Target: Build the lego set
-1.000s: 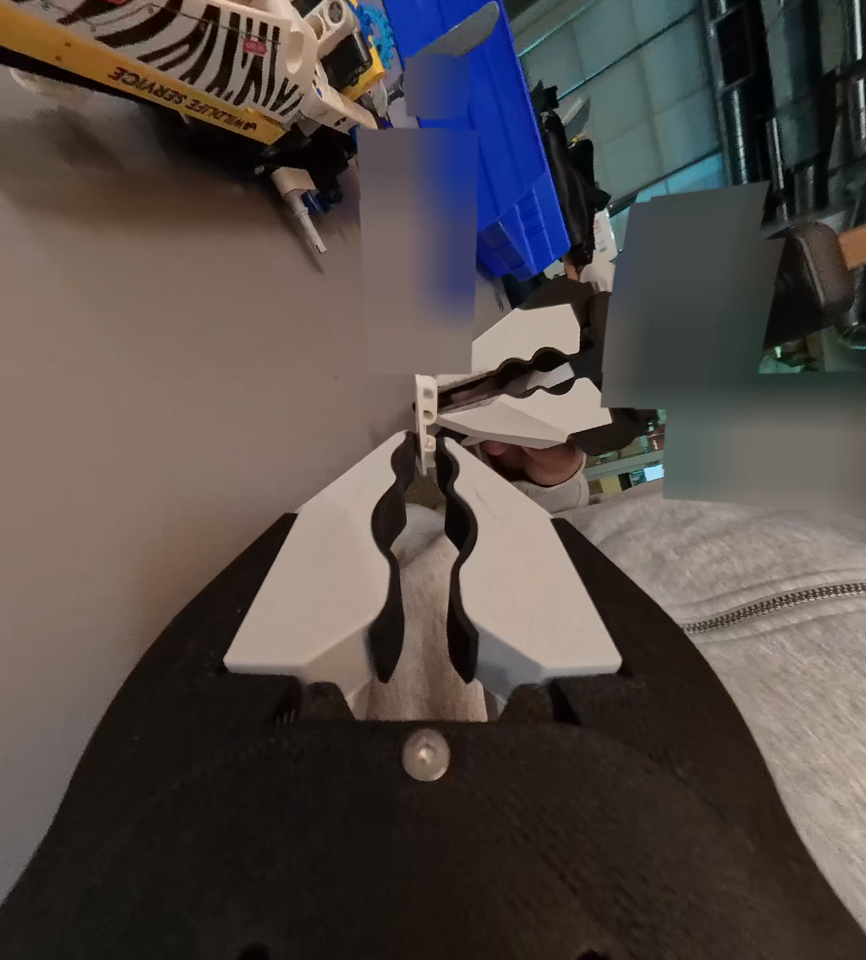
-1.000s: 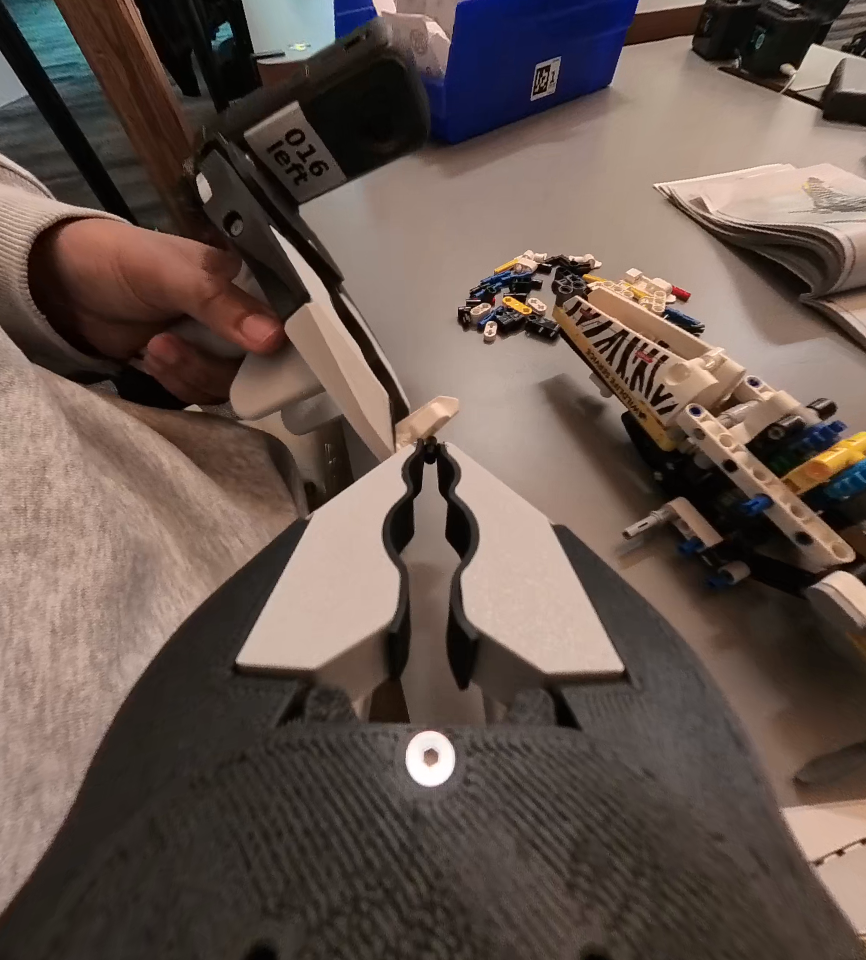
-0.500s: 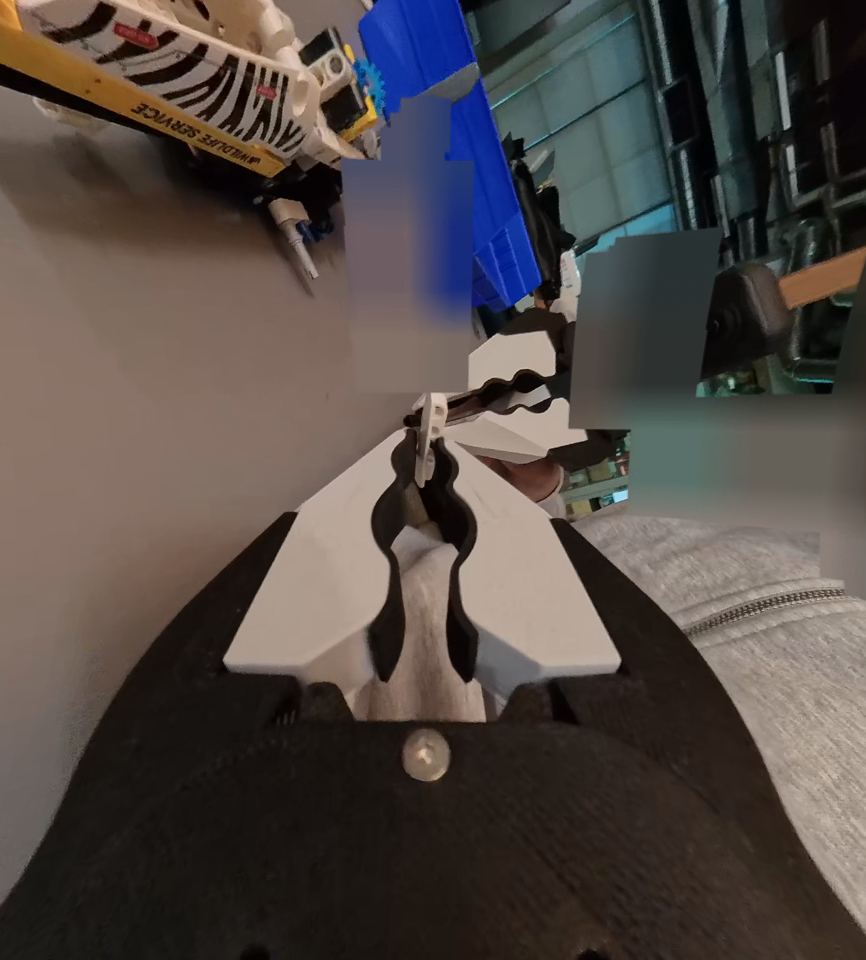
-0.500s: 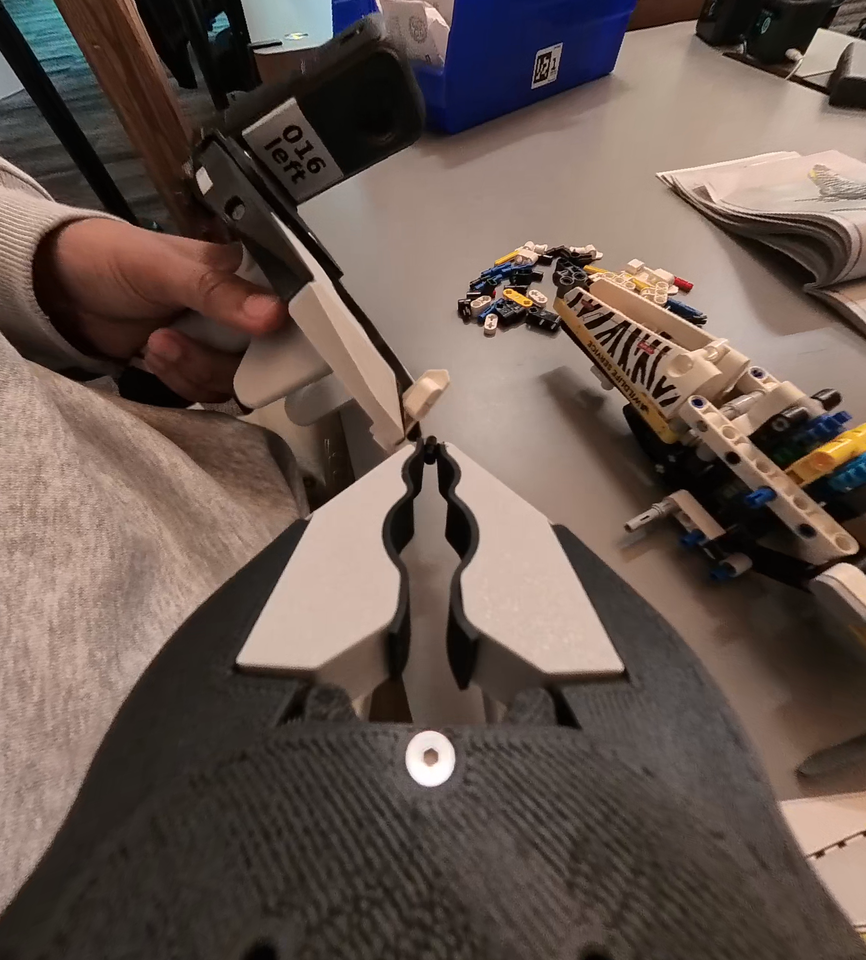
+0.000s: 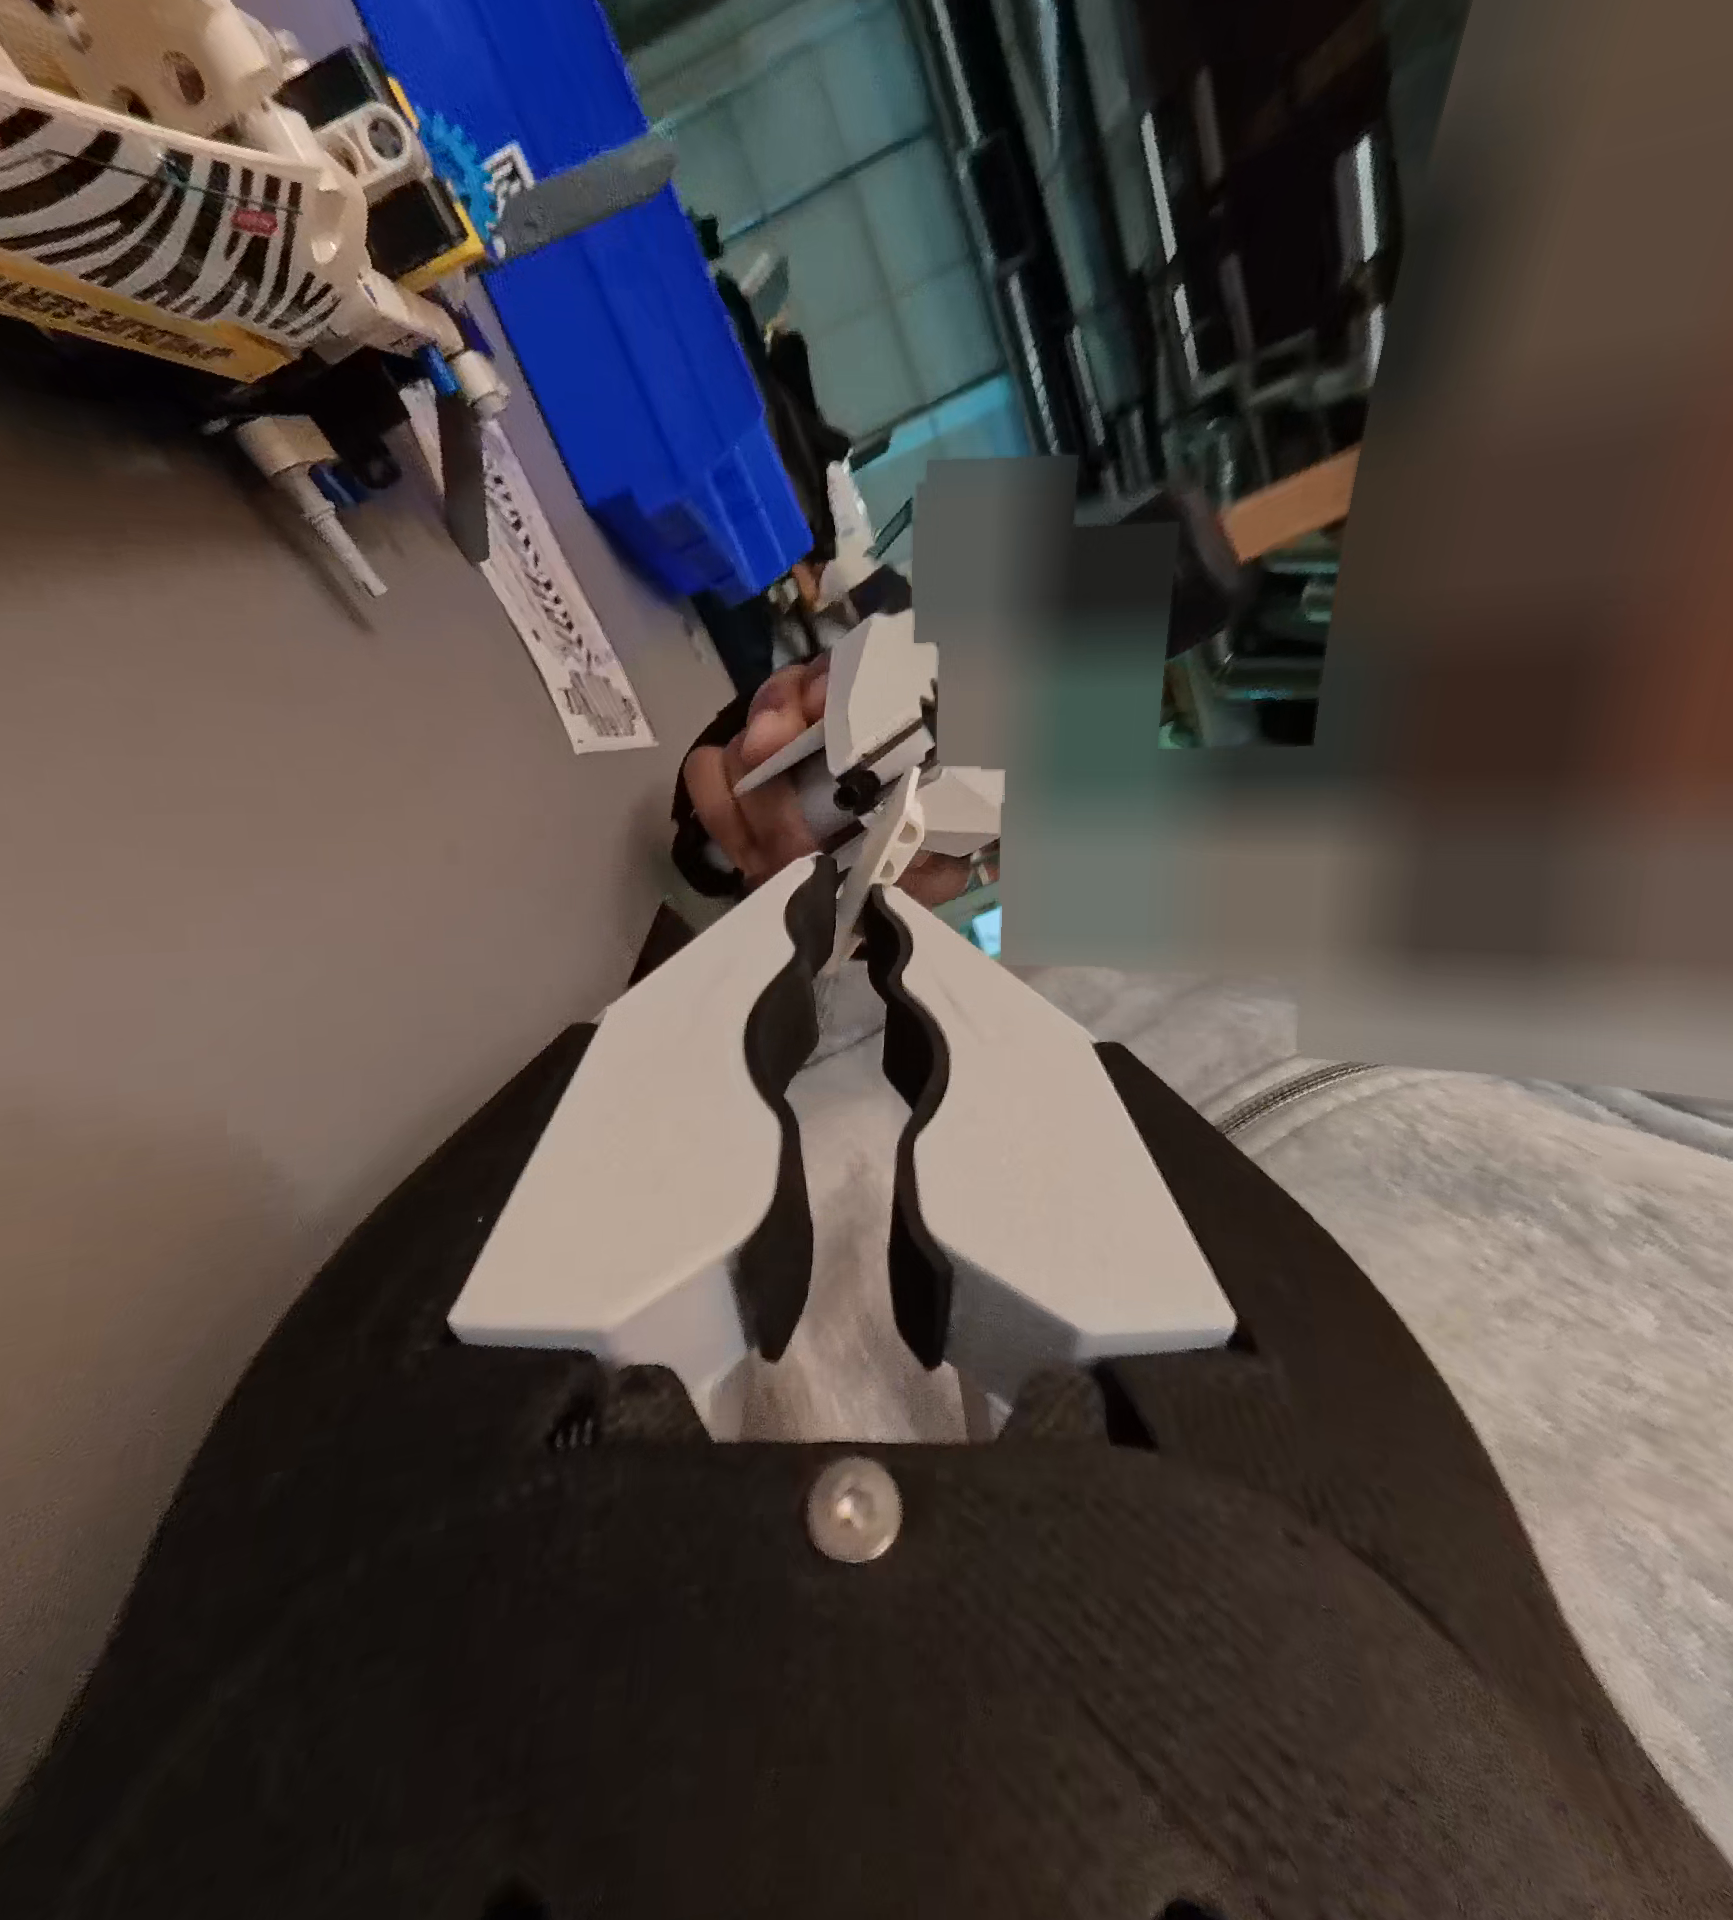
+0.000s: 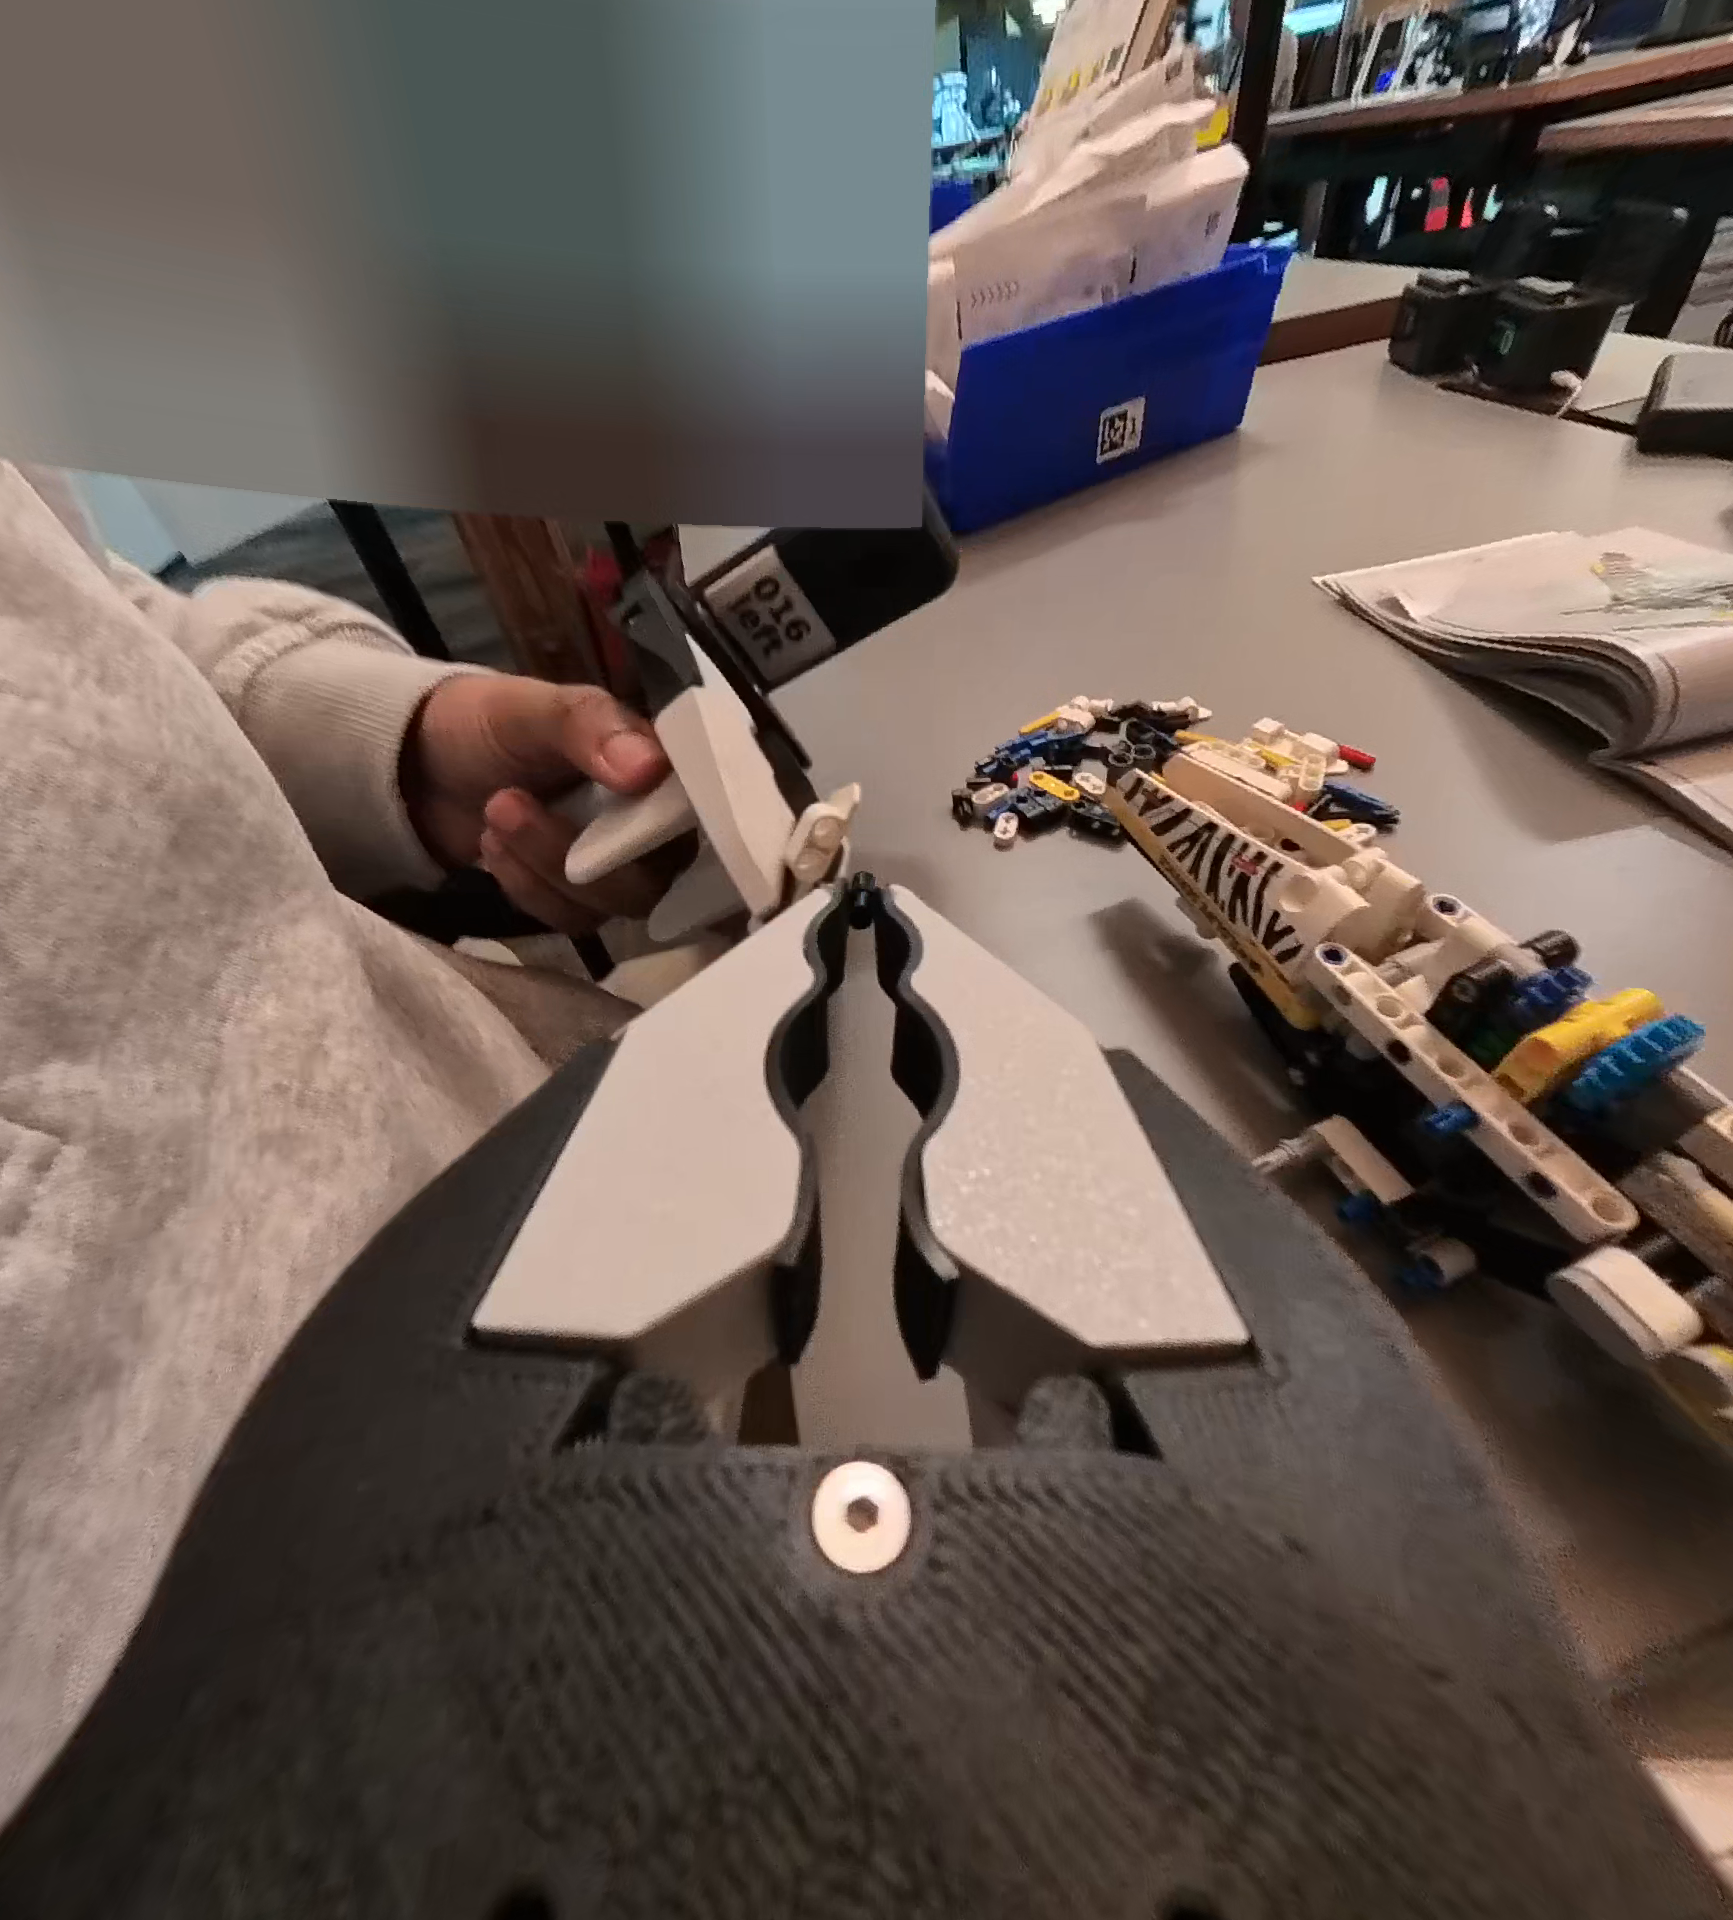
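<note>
You have the grey table [image 6: 1205,665] in front of you, and on its right side lies the half-built model [image 6: 1381,977], long, with a zebra-striped white and yellow panel toward the far end and blue and yellow gears nearer you. At the far edge stands a blue bin [image 6: 1101,384] stuffed with white paper bags. To the far right an instruction booklet [image 6: 1610,634] lies open. Just beyond the far end of the model sits a small pile of loose pieces [image 6: 1059,774], blue, black, yellow and white.

Close to your grey sweatshirt [image 6: 114,883], off the near left edge of the table, your two grippers meet tip to tip. Your left gripper [image 5: 846,909] is clamped on a small white beam [image 5: 883,847] with holes along it, held up in the air and tilted. Your right gripper [image 6: 860,906] is pinched tight on a tiny black pin [image 6: 860,890] at its very tips. The pin stands just beside the white beam; you cannot tell from either view whether they touch.
</note>
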